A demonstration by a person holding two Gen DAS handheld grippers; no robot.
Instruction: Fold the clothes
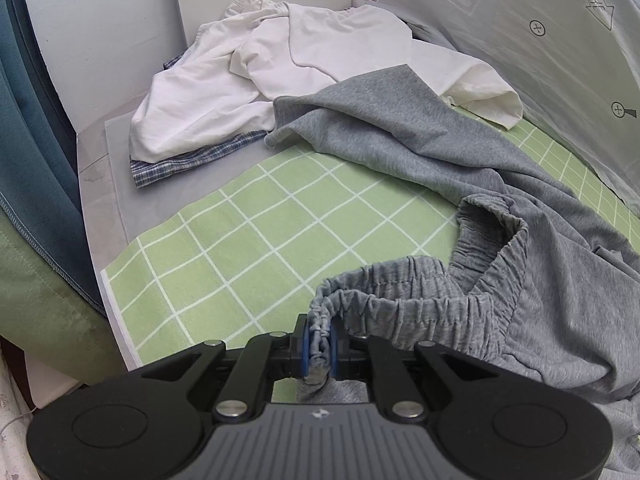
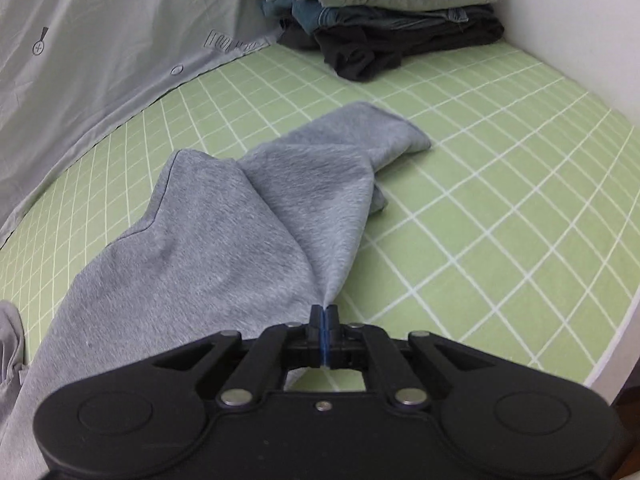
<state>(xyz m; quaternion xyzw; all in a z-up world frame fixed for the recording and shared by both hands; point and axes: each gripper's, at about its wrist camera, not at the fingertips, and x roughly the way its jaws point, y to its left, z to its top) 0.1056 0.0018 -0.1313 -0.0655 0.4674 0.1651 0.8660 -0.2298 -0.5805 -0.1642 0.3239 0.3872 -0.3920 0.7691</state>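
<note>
Left wrist view: I see a blue curtain (image 1: 36, 168) at the far left, then a white garment (image 1: 248, 76) heaped on a folded blue plaid piece (image 1: 192, 162) at the back of the green checked mat (image 1: 248, 240). My left gripper (image 1: 319, 350) is clamped on the gathered elastic waistband of the grey sweatpants (image 1: 400, 148), which trail off to the right across the mat, with a pale plastic sheet (image 1: 520, 40) rising behind.

From the right wrist I see the same sheet at the left, and the sweatpants (image 2: 224, 232) lying twisted on the mat, one leg end reaching forward. My right gripper (image 2: 325, 316) is pinched tight on a thin edge of that grey cloth, probably the waistband, though the fabric is too bunched to be sure. A stack of folded clothes (image 2: 384, 12) sits in the far right corner.
</note>
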